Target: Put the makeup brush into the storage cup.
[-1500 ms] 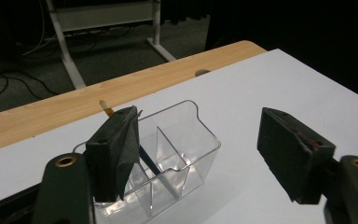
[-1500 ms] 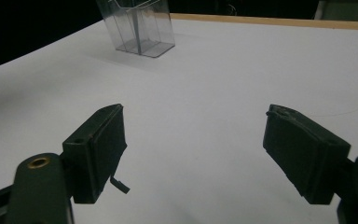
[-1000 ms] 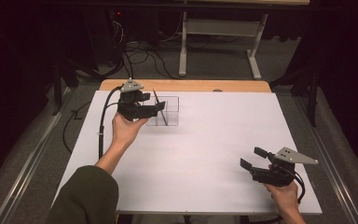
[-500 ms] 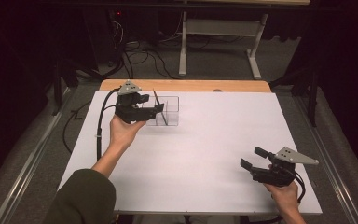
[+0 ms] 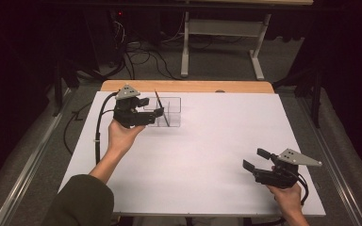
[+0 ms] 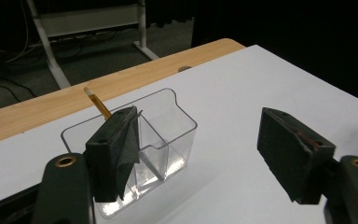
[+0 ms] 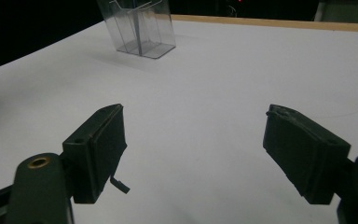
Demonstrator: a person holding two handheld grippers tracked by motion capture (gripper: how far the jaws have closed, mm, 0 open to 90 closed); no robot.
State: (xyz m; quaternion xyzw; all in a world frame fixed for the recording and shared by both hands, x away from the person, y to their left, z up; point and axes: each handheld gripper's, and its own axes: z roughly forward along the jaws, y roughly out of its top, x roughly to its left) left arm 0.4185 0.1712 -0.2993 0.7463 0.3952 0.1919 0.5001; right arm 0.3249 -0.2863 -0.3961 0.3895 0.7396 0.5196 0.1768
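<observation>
Pencil (image 5: 159, 104) leaning in clear organizer (image 5: 169, 112) at worktop (image 5: 207, 155) 11 o'clock, left claw (image 5: 152, 107) released beside it, right claw (image 5: 256, 159) released, idle at 5 o'clock; risk: careless withdrawal clipping organizer rim, tipping it.

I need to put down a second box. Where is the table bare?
The wide white stretch between the clear holder and the right gripper is bare, as is the far right side. It is crowded only at the far left, where the left gripper flanks the holder and its pencil.
</observation>
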